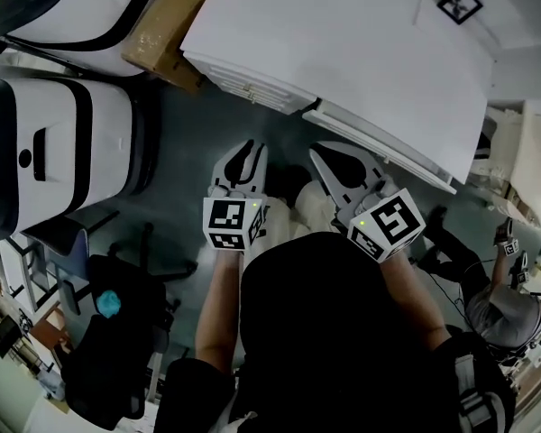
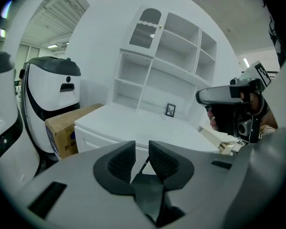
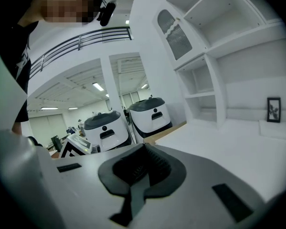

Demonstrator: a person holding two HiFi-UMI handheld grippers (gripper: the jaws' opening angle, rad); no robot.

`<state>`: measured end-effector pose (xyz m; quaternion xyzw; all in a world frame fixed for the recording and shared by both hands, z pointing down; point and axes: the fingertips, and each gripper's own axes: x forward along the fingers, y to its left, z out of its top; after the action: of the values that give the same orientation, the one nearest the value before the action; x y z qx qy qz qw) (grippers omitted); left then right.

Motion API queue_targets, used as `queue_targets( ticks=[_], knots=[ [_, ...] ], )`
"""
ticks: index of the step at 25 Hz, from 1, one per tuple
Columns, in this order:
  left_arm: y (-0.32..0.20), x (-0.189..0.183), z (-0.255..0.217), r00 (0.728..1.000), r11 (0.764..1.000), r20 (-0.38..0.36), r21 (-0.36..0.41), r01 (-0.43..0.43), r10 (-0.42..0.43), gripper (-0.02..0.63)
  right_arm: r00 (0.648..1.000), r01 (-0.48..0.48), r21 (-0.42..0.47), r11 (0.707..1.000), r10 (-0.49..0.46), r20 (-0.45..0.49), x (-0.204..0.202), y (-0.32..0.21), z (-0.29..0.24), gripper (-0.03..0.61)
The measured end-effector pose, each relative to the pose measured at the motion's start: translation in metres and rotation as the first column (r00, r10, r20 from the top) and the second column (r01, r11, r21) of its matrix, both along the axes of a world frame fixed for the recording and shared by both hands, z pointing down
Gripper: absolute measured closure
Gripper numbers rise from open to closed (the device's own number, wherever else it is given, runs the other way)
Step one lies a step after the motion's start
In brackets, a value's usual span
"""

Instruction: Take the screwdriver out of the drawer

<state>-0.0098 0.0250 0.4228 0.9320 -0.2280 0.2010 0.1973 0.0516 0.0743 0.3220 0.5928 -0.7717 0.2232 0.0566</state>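
- The left gripper has its jaws parted, with nothing between the pads.
- The right gripper is clenched, its jaws together on nothing.
- In the head view the left gripper and the right gripper hang side by side over the floor, pointing at the white cabinet.
- The drawer front lies ahead of the left gripper, apart from it.
- The screwdriver shows in no view.

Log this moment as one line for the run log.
left tongs: open, empty | right tongs: shut, empty | position: both held in front of white cabinet | screwdriver: not in view
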Motion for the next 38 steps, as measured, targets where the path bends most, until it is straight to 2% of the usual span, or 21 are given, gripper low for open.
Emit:
queue_targets(
  ticks=[6, 16, 21, 29, 38],
  knots=[
    [-0.015, 0.009, 0.031, 0.998, 0.998, 0.005, -0.016, -0.058, 0.058, 0.517, 0.999, -0.054, -0.022, 0.998, 0.054, -0.005, 0.004, -0.006, 0.014, 0.560],
    [-0.042, 0.024, 0.078, 0.997, 0.996, 0.039, -0.056, -0.063, 0.065, 0.475, 0.998, -0.060, -0.056, 0.997, 0.059, -0.008, 0.014, -0.021, 0.026, 0.560],
    [-0.055, 0.030, 0.104, 0.994, 0.996, 0.074, -0.048, -0.074, 0.078, 0.457, 0.998, -0.069, -0.072, 0.995, 0.069, -0.010, 0.015, -0.024, 0.037, 0.560],
    [-0.084, 0.048, 0.151, 0.994, 0.997, 0.095, -0.063, -0.051, 0.056, 0.445, 0.998, -0.068, -0.123, 0.990, 0.067, -0.010, 0.024, -0.027, 0.063, 0.560],
    [-0.123, 0.052, 0.216, 0.983, 0.998, 0.182, -0.066, 0.013, -0.001, 0.445, 0.993, -0.115, -0.154, 0.981, 0.115, -0.007, 0.040, -0.030, 0.080, 0.560]
  ],
)
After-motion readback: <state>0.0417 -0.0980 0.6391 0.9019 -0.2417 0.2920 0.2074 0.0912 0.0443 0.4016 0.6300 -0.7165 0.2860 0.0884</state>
